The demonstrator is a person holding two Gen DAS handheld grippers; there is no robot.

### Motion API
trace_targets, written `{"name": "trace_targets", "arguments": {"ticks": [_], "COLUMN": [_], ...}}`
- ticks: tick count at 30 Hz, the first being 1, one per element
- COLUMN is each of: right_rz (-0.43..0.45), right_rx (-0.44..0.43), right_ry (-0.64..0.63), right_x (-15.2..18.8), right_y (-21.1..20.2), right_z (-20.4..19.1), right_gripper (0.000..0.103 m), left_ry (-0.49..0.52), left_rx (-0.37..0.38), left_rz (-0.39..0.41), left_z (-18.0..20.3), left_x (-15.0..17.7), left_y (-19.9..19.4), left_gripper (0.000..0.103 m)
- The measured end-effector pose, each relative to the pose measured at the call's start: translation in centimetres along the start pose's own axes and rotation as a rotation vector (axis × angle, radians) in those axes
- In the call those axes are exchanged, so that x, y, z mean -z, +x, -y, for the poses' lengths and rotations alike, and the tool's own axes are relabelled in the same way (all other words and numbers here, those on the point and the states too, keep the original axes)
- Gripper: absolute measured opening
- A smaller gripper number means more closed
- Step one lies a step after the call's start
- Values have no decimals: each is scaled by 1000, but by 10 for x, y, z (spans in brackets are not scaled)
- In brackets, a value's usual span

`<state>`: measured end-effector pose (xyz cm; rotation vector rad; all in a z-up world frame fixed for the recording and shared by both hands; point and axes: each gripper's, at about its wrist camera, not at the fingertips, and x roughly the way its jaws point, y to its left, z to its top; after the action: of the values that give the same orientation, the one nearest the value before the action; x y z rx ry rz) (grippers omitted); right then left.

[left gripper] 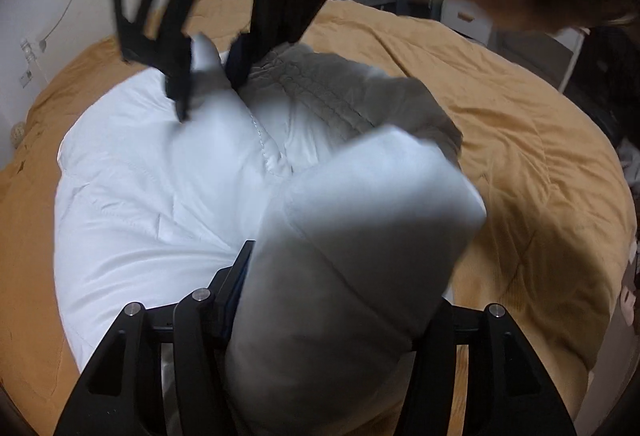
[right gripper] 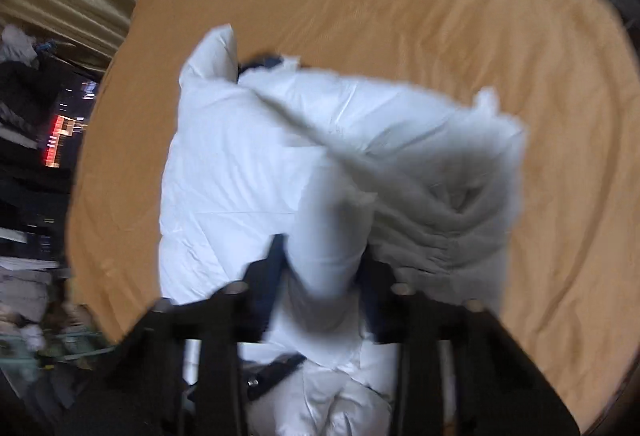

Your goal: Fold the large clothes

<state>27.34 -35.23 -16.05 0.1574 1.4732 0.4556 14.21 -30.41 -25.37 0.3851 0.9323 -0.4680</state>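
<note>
We see soft, dim indoor light and no glare — both fisheye views bend and darken at the rims, and motion blur smears the white jacket (right gripper: 280, 164), worst in the right wrist view.

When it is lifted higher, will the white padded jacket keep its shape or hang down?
The white padded jacket probably droops: it already bends between both grips. Its puffy quilting suggests light weight. The smooth shell may slip.

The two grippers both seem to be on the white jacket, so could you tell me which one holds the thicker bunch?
The left gripper: a bulky roll of white jacket fills it, whereas the right gripper pinches only a narrow peak.
</note>
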Motion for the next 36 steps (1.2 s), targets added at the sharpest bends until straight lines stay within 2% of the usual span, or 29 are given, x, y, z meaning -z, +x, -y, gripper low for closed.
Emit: {"name": "trace_targets", "arguments": {"ticks": [4,6,8,9,13,14,15,18,20,21,22,23,24,27,28,31,33,34,36], "right_rz": [-52,-51,-53,-51,-28,-19,-11,22,45,58,73,88,99,160,182,324,423,449,487], "right_rx": [-33,-52,-72,-73,-51,-53,-52,-39,-36,-40,-50,-59,-58,-52,-13,195,261,260,204], "right_ry": [111,145,166,169,159,163,169,158,153,154,160,167,175,195,189,127,76,45,-9], "right_x": [1,5,9,9,17,20,22,30,36,39,43,48,52,70,78,105,130,143,172], "right_y": [32,35,36,37,41,40,38,35,39,39,39,38,37,25,15,-30,-60,-70,-80], "right_z": [24,33,39,40,41,41,39,35,34,35,36,38,39,40,35,1,-30,-44,-67], "right_gripper": [28,26,26,26,26,27,27,28,28,28,28,28,28,29,30,30,30,30,30], "left_ry": [157,136,57,17,-85,-130,-189,-364,-378,-371,-380,-415,-445,-431,-420,-434,-436,-435,-436], "left_rx": [15,85,163,163,-37,-72,-89,-43,-62,-46,-4,23,38,80,74,68,69,70,70], "left_rz": [-60,-68,-68,-55,87,98,89,-15,-120,-169,-190,-178,-153,-168,-172,-176,-178,-180,-181], "left_z": [-4,-26,-55,-72,-137,-152,-167,-206,-212,-210,-209,-208,-208,-206,-205,-204,-201,-199,-200], "left_x": [11,18,22,21,-2,-10,-18,-38,-43,-43,-39,-32,-23,-13,-13,-10,-10,-14,-14], "left_y": [-26,-54,-82,-96,-128,-124,-115,-54,-2,24,42,53,57,60,59,57,56,58,58], "left_gripper": [57,57,57,59,64,77,86,86,86,86,86,94,99,100,100,100,100,100,100]}}
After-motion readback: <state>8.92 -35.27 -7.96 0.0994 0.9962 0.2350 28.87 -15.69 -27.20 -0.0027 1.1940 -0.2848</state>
